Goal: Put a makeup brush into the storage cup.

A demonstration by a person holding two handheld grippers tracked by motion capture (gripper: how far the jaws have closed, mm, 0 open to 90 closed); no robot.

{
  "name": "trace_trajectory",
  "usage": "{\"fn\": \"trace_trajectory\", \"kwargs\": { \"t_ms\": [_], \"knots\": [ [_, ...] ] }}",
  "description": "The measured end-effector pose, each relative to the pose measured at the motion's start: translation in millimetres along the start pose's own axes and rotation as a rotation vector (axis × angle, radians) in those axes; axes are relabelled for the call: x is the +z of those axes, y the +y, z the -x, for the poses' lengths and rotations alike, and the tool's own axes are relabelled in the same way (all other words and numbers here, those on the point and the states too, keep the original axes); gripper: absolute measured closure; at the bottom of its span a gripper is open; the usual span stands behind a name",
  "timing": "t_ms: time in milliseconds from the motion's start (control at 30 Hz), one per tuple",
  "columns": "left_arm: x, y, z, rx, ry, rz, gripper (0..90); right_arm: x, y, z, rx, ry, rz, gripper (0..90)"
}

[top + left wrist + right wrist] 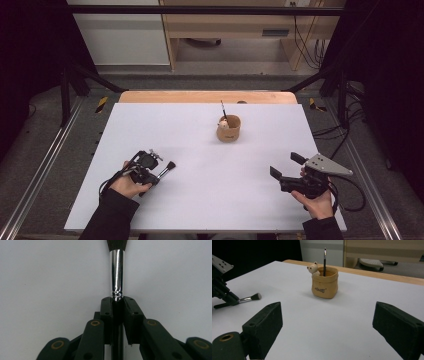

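Note:
A make-up brush (165, 171) with a silver ferrule (117, 272) and dark bristles lies low over the white table, at the near left. My left gripper (155, 176) is shut on its black handle just behind the ferrule, both pads pressing on it (117, 302). From the right gripper view the brush (249, 298) points right, its bristle tip near the table. My right gripper (286, 165) stands open at the near right with nothing between its jaws (327, 322). It faces a tan pot (229, 128) with a small bear figure (314, 268) on its rim.
A thin dark brush (324, 261) stands upright in the pot (324, 283). The white table top (200, 200) ends in a wooden strip (207, 96) at the back. Black frame bars and cables (345, 130) run along both sides.

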State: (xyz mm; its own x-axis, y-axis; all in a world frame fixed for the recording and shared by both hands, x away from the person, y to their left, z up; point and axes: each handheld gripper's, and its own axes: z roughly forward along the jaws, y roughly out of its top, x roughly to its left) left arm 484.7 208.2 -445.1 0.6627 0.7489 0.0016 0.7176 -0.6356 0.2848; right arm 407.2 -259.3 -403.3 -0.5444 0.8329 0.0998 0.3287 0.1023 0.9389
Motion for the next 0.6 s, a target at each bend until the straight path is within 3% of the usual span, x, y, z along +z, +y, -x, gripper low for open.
{"fn": "trace_trajectory", "kwargs": {
  "t_ms": [433, 500, 600],
  "knots": [
    [-0.9, -0.4, 2.4, 0.055, 0.009, 0.001, 78.6, 0.0, 0.2, -0.1, 0.002, 0.003, -0.001, 9.7],
    [-2.0, -0.6, 3.9, 0.063, -0.003, 0.012, 78.6, 0.1, 0.1, -0.1, 0.002, 0.002, -0.001, 9.7],
    [-8.5, -0.4, 5.4, 0.074, 0.011, 0.04, 78.6, 0.0, 0.2, -0.2, 0.001, 0.002, -0.001, 9.7]
  ]
}}
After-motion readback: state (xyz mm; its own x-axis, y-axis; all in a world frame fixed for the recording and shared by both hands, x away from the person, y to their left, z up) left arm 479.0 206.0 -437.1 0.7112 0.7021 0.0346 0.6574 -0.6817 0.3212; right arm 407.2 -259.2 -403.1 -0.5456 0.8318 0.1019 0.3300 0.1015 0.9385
